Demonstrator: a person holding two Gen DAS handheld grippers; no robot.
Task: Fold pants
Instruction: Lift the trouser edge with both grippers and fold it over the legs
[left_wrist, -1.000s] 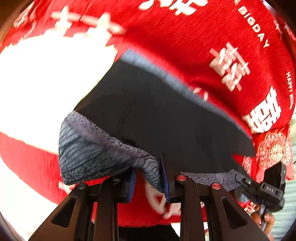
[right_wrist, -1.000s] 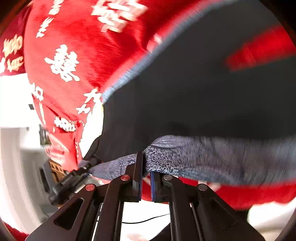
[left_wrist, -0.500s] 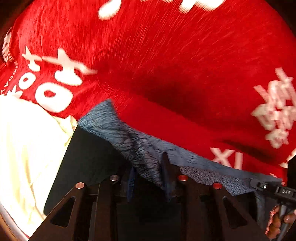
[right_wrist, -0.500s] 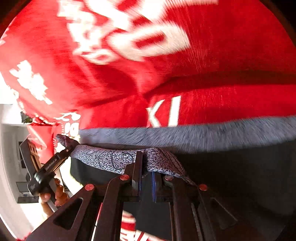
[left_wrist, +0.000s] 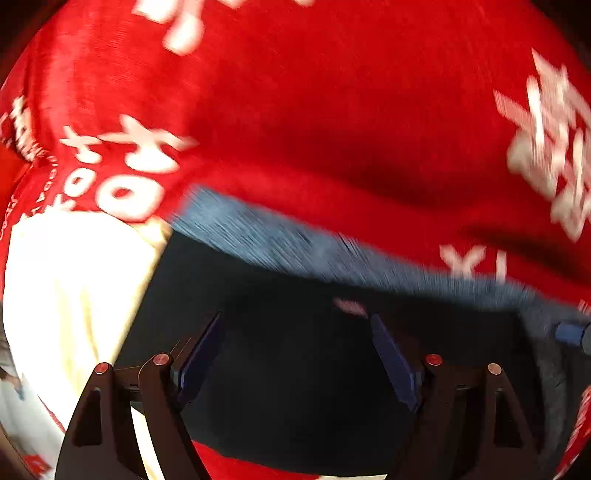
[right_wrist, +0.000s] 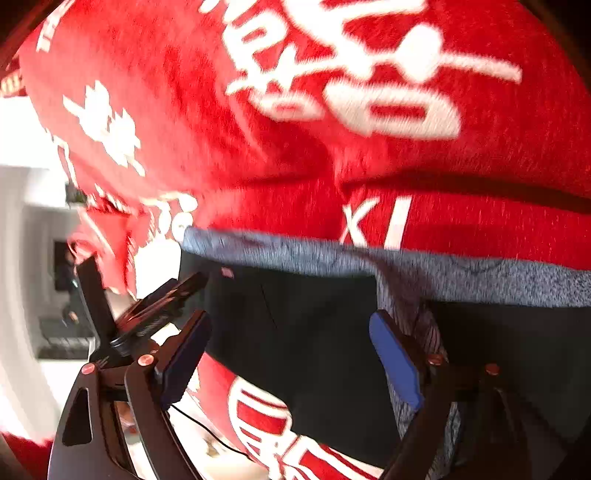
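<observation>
A: Item one, left gripper: jaws have just been opening, now wide apart, pads bare, only flat dark cloth below. Item two, right gripper: likewise just opened, jaws apart, nothing pinched, though grey cloth bunches beside its right pad.

B: Item three?

A: Pants: dark, lying on the red cloth, grey band along the far edge. Judged step: a fold just laid down and released.

B: Orientation?

A: Band runs left to right across both views. Long axis cannot be told; the near end is hidden.

B: Next?

A: Probably lift clear, then re-grip an edge for another fold, keeping the layers aligned.
</observation>
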